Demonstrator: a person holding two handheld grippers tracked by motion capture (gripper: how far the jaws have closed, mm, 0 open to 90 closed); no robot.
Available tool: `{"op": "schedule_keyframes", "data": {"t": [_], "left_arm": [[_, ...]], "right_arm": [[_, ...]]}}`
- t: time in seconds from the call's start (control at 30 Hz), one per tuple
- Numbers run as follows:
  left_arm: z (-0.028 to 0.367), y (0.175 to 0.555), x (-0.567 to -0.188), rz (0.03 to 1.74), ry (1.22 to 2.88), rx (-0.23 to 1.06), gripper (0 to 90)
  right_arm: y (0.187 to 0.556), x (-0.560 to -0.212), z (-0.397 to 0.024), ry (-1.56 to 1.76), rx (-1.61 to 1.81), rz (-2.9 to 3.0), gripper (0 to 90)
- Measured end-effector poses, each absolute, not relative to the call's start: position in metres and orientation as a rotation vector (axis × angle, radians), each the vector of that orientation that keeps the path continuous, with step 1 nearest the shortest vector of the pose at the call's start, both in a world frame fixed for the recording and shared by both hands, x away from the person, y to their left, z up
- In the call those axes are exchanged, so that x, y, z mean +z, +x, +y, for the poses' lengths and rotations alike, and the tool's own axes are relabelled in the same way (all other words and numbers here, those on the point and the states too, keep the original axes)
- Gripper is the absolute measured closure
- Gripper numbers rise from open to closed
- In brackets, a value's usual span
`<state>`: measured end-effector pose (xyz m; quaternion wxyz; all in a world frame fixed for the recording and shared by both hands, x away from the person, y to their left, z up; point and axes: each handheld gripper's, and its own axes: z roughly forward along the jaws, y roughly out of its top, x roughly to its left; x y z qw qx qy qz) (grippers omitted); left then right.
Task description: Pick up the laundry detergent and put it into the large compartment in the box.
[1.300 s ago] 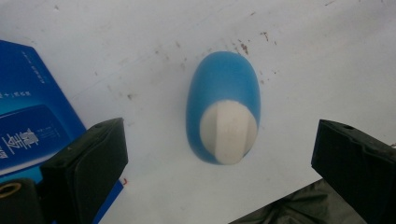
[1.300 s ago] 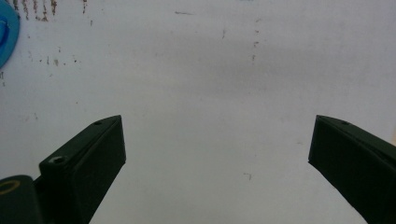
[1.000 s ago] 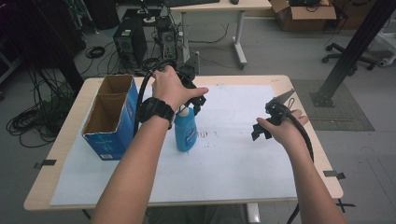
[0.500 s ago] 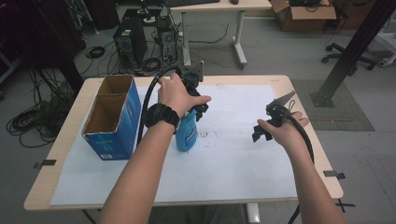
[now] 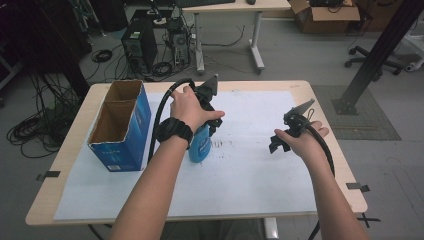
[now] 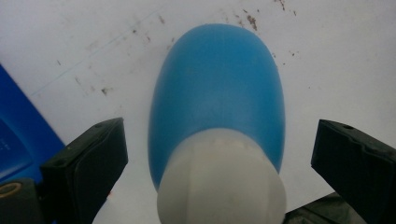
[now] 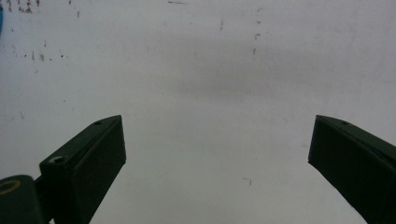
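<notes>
The blue bottle stands upright on the white paper sheet that covers the table, approx. in the middle-left part of the sheet. In the high view the left gripper is directly above the bottle, held by the left hand, which wears a black watch on the wrist. In the left gripper view the bottle is seen from above, w/ its white cap low in the picture. The two black jaws are spread wide, one at each side of the cap, and there is a clear gap between each jaw and the bottle, so nothing is pinched.

The blue cardboard box stands to the left of the bottle, near it but apart, w/ the top open. A blue edge of this box shows at the left in the left gripper view.

The right gripper is held by the right hand over the right part of the sheet, well apart from the bottle. In the right gripper view its jaws are also spread wide, over bare white paper w/ some small dark spots, and nothing is between them.
</notes>
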<state>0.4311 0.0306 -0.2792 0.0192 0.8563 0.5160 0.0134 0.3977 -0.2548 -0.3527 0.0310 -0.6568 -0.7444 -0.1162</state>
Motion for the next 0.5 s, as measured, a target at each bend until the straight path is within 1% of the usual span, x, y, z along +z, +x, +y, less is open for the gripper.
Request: {"op": "schedule_keyframes", "data": {"t": [0.5], "left_arm": [[0.0292, 0.4301, -0.2889, 1.607, 2.681, 0.049, 4.6]], "right_arm": [[0.3966, -0.3566, -0.2548, -2.016, -0.362, -2.295, 4.2]]}}
